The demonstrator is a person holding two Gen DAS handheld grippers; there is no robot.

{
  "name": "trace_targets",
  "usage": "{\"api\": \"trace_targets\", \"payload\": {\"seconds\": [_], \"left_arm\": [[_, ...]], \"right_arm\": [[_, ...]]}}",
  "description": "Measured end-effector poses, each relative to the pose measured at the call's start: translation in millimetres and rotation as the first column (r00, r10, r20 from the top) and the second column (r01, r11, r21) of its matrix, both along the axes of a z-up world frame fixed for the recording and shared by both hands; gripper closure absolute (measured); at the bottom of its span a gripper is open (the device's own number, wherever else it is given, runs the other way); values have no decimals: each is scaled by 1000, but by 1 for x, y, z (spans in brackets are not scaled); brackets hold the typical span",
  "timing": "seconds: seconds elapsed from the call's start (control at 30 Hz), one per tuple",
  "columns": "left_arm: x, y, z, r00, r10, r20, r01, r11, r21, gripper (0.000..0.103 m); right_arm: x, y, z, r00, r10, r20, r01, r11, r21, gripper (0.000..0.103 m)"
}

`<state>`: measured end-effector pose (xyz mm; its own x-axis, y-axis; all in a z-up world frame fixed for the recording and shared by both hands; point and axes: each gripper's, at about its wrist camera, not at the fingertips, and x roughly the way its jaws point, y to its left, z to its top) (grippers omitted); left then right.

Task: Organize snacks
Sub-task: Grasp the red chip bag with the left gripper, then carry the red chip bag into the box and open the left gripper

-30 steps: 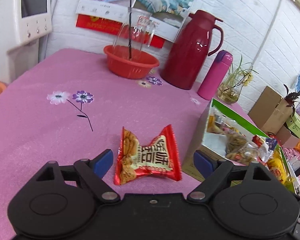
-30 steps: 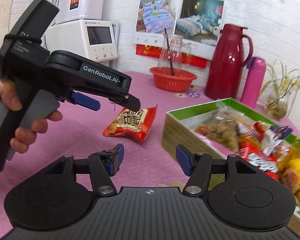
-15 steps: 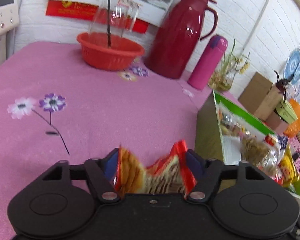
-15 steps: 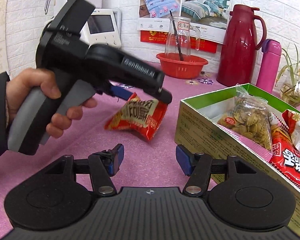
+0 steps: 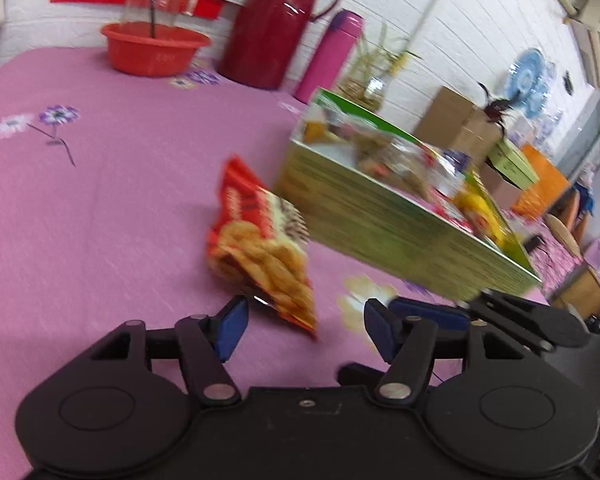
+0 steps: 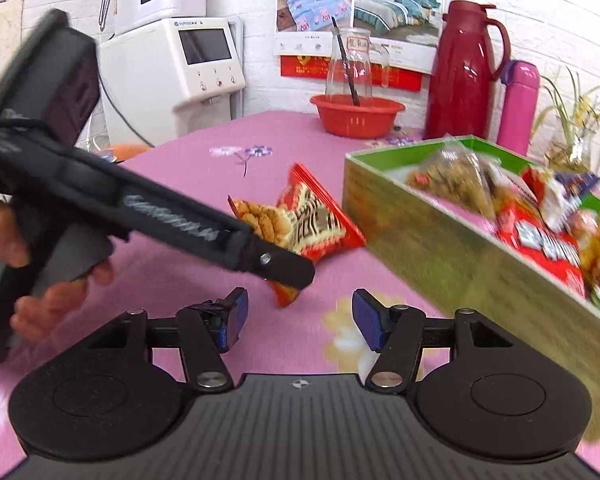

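Pointing towards the green box [image 5: 380,224], the left gripper [image 5: 305,330] is shown with its blue pads [image 5: 230,328] apart; its jaws have just been closing, and the near corner of the red snack packet [image 5: 260,240] is seen between them. A strip of the pink tablecloth [image 5: 100,200] is visible between that corner and the right-hand pad, so no grip is made out (the left wrist view is blurred). The packet is tilted, with its far end towards the box, just beside the box's near wall and outside it; whether its lower corner rests on the cloth cannot be told. From the right wrist view, one black finger of the left gripper is seen crossing in front of the packet, and the handle is wrapped by a person's fingers [image 6: 60,296]. The right gripper [image 6: 298,320] is held with its jaws open and nothing between them, the packet's lowest corner being just ahead of its pads. Other snacks are already packed in the box. A red bowl [image 6: 358,114], a dark red jug [image 6: 464,76] and a pink bottle [image 6: 518,108] are placed at the table's far edge.
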<state>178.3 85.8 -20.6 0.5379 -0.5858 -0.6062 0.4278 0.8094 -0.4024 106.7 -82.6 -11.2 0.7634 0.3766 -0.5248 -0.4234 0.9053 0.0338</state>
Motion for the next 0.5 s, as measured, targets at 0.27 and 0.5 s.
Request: {"api": "trace_targets", "payload": {"seconds": [0.27,0.5], "left_arm": [[0,15,26,985,162,63,-164,986,17,0],[32,10,23,984,174,40,-176,983,44,0]], "right_arm": [[-2,6,3,1000,15,12,-15,1000,20,7],[33,21,2,999,25,-33,-22,996,82,7]]}}
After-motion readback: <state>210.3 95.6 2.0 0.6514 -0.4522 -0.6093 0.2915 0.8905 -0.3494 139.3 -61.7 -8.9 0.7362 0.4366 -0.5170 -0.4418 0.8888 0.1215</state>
